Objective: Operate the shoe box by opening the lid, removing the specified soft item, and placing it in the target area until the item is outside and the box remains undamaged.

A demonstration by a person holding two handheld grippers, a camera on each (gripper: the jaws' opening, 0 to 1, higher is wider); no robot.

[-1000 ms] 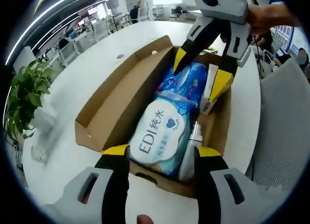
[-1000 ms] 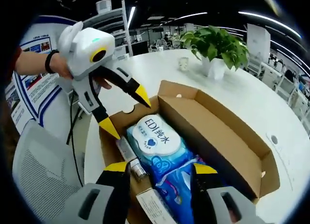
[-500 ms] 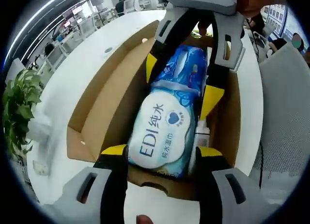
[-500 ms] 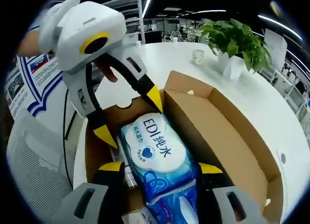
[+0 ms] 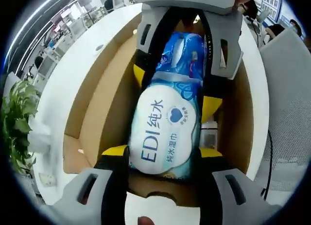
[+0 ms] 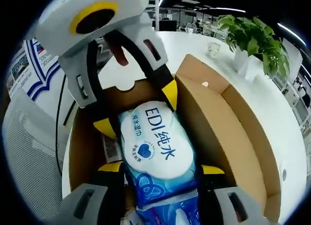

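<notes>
Both grippers, fingers spread, have closed astride the wipes pack (image 5: 165, 130), hiding its sides.

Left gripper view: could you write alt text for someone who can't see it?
An open cardboard shoe box on a white table holds a blue wet-wipes pack. The left gripper straddles its near end with jaws open, and the right gripper straddles its far end.

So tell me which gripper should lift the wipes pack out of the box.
Probably either, arguably the left: the left gripper straddles the labelled end of the wipes pack, while the right gripper straddles its far end in the open shoe box.
</notes>
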